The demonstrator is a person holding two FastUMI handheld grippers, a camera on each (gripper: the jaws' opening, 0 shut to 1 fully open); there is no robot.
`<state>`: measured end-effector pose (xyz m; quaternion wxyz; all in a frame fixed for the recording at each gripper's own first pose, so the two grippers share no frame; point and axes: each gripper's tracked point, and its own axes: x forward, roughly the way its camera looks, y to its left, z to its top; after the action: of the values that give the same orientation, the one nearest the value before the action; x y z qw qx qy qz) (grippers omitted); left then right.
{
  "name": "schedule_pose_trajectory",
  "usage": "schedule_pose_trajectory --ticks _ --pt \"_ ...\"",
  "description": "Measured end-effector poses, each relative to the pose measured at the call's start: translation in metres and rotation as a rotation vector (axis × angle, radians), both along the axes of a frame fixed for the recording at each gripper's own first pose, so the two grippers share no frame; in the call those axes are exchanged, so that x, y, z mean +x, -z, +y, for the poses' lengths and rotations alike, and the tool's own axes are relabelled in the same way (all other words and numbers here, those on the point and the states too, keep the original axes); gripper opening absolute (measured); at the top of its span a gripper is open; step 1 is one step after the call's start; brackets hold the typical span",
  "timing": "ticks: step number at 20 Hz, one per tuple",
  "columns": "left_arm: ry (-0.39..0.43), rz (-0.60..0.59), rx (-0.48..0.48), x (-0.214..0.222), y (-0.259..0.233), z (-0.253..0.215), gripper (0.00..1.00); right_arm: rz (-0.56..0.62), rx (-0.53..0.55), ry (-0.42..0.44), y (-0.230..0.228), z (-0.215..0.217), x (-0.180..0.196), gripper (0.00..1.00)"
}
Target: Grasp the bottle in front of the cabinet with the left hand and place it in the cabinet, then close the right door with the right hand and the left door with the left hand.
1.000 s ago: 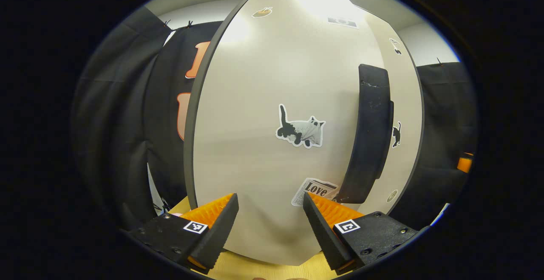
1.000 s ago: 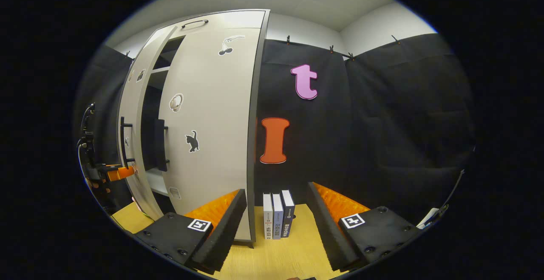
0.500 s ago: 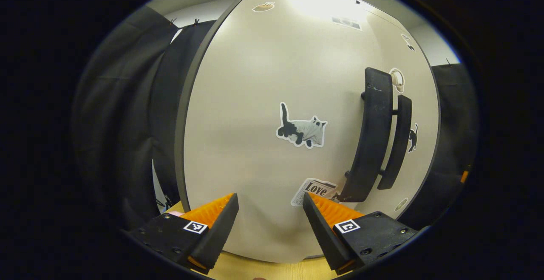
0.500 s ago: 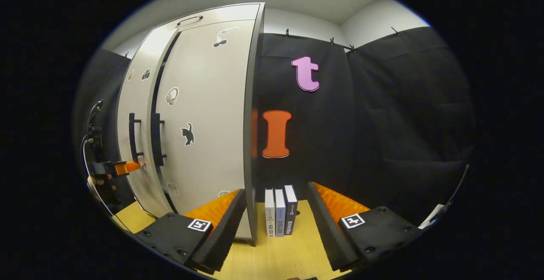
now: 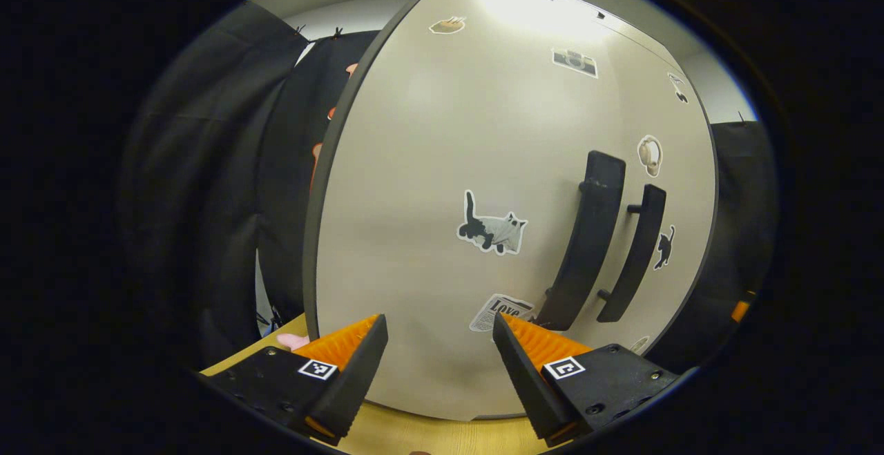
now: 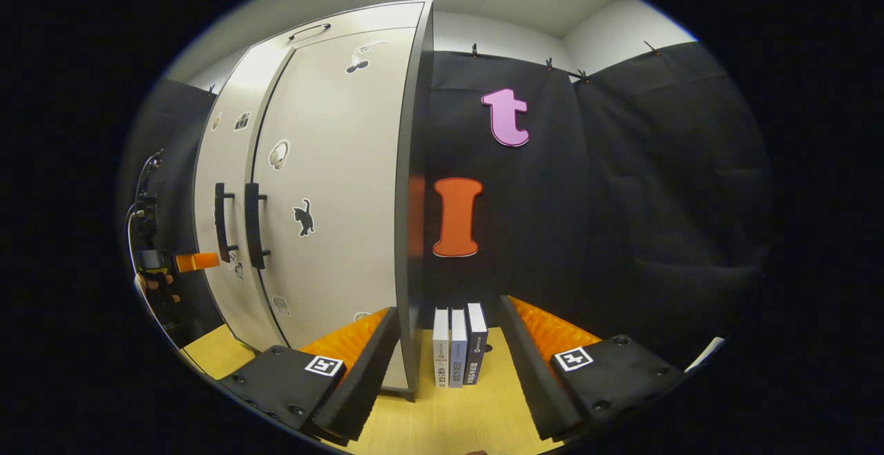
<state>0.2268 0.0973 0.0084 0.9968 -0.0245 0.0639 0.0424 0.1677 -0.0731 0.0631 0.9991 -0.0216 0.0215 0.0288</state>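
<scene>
Both cabinet doors look flush now, judging from the right gripper view: the left door [image 6: 231, 186] and right door [image 6: 331, 186] sit edge to edge with only a thin seam between them, and the two black bar handles [image 6: 238, 224] stand side by side. So I'd call the task basically finished. The bottle isn't anywhere I can point to; presumably it's inside the cabinet behind those doors, but that's a guess.

In the left gripper view the left gripper [image 5: 440, 362] hangs just in front of the left door [image 5: 442, 186], fingers spread wide, nothing between them. Can't tell if the tips touch the panel. The cat sticker [image 5: 492, 228] sits mid-panel, and the left door's handle [image 5: 587, 237] is up and to the right of the gripper.

The right gripper [image 6: 449, 358] is also spread and empty, hovering over the wooden table [image 6: 449, 413], pointed at three books [image 6: 459, 346] standing just beside the cabinet's right side panel [image 6: 412, 199].

On handling: the doors look like stiff, light laminate panels on hinges. A flat push near the handle edge gives the most leverage; the bar handles are rigid and easy to pinch if one needs pulling back open.
</scene>
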Motion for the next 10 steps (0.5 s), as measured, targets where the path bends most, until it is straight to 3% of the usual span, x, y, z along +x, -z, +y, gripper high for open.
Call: schedule_pose_trajectory --ticks 10 --pt "0.049 -0.078 0.024 -0.065 -0.092 -0.005 0.93 -0.023 -0.028 -0.024 -0.025 0.005 -0.011 0.95"
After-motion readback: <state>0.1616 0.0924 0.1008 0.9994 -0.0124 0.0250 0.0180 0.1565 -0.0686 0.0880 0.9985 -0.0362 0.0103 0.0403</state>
